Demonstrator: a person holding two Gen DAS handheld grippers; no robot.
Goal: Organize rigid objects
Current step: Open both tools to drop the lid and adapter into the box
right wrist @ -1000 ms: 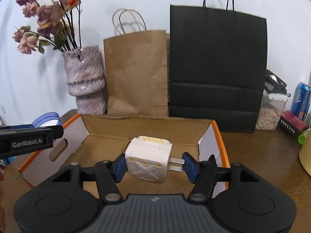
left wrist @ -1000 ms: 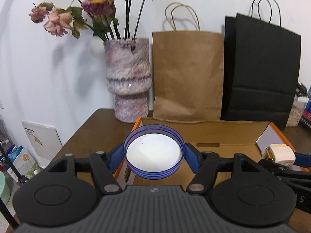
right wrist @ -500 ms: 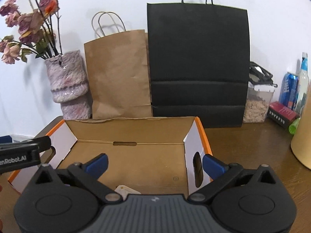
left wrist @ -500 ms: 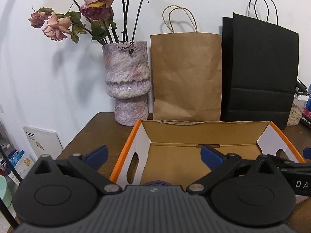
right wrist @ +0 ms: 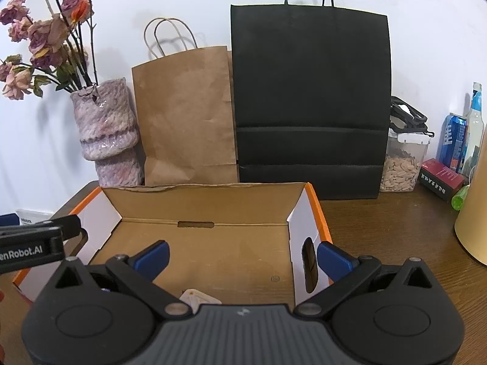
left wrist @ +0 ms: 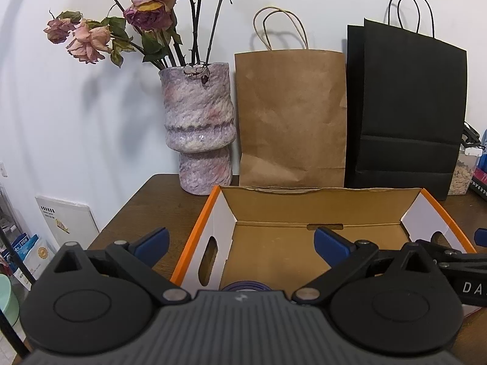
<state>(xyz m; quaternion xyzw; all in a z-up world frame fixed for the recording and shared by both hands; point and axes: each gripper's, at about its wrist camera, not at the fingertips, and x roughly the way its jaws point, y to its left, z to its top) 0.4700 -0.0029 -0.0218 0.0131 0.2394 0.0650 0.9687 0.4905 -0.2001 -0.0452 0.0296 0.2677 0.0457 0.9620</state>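
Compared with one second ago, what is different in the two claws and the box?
Both claws let go. The left claw released the blue-rimmed lid, and the right claw released the white charger. Both dropped into the cardboard box and now lie at its near edge, mostly hidden. Jaws stand wide open and empty. Box, vase and bags are unchanged.

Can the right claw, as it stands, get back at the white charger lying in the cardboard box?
Probably yes. The right claw is open with nothing between its fingers, and the white charger lies just below it on the floor of the cardboard box, which is open-topped. Only the charger's corner shows.
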